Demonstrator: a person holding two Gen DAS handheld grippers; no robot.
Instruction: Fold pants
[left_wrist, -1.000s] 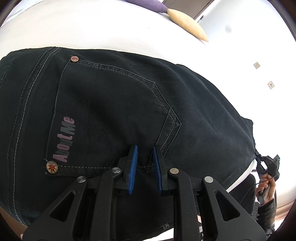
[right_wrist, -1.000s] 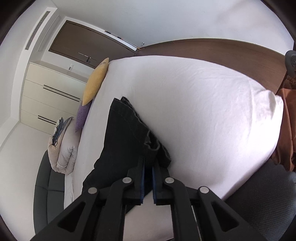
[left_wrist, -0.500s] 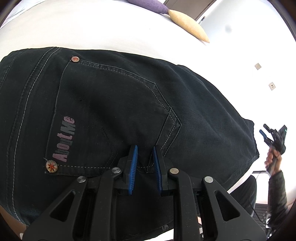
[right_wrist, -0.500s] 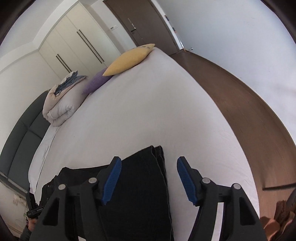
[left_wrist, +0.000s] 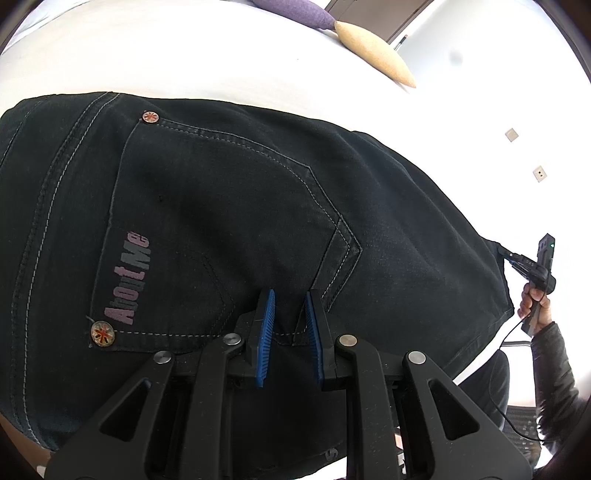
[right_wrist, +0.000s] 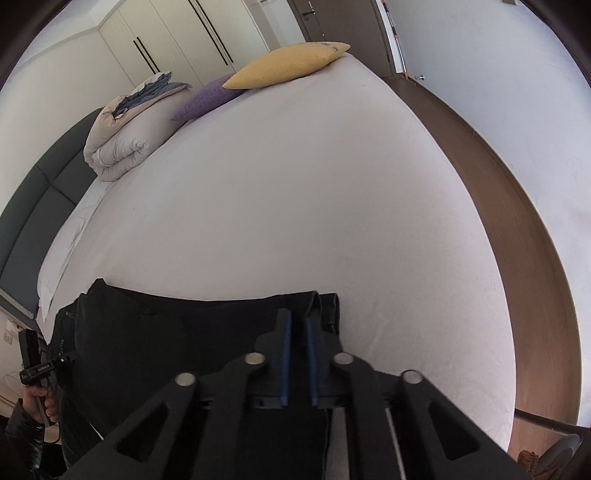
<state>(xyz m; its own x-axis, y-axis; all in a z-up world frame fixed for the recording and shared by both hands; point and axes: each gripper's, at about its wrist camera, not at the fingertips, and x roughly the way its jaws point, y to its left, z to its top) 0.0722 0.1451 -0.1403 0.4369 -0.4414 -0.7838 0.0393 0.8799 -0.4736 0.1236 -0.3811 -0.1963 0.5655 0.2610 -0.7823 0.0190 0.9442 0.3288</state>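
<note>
**Both tools at the black pants on the bed**

The left tool (left_wrist: 290, 314) is pointing down at the seat of the pants (left_wrist: 258, 206), its blue pads drawn close with a narrow gap; whether cloth is being pinched between them cannot be told, though the tips are sitting right at the lower seam of the back pocket (left_wrist: 221, 229). The pocket is lying flat and nothing is showing in it; it is carrying pale lettering and a rivet (left_wrist: 102, 333) at its corner.

The right tool (right_wrist: 297, 334) is closing, its pads nearly together over the hem end of the pants (right_wrist: 207, 325); no cloth is visible between them from the wrist view. In the left wrist view the right tool (left_wrist: 517, 260) is sitting at the far corner of the pants, gripped by a hand (left_wrist: 533, 302) in a dark sleeve.

The pants are lying folded lengthwise across the near part of the bed (right_wrist: 314, 192), the hem edges stacked close to the bed's near right side. Beyond them the white sheet is stretching wide and open. Well away, at the far end, a yellow pillow (right_wrist: 291, 64), a purple pillow (right_wrist: 210, 98) and a rolled duvet (right_wrist: 125, 136) are resting together. A brown floor (right_wrist: 517, 229) is running along the bed's right edge.
</note>
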